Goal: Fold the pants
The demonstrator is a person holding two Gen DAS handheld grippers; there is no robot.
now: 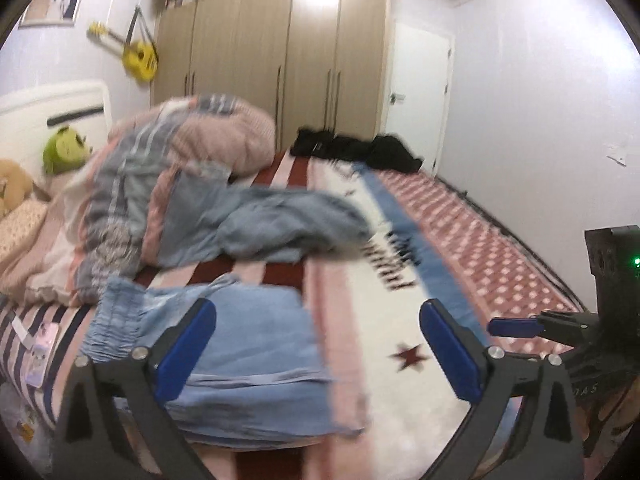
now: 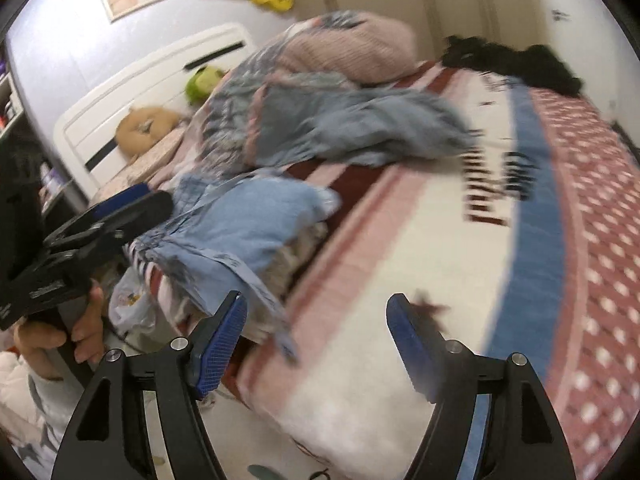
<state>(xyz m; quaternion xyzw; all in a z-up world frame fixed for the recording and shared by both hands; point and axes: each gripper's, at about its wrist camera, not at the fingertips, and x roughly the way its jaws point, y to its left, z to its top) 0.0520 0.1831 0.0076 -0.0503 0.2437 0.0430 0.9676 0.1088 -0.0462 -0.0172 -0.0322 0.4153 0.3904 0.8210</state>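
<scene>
Here the left gripper (image 1: pixel 318 344) is hanging with its jaws spread wide, holding nothing — the folded light-blue pants (image 1: pixel 224 344) are lying just below it, near the edge of the bed (image 1: pixel 400 400). The right gripper (image 2: pixel 316 340) is likewise standing open and empty over the white blanket (image 2: pixel 400 260). Farther back, a grey-blue garment (image 1: pixel 280 220) is sprawling beside a heaped quilt (image 1: pixel 192 148).

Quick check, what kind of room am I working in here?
A bedroom, most likely: the work surface is a bed with a white headboard, a tall wardrobe stands behind it, and plush toys sit near the pillows.
</scene>
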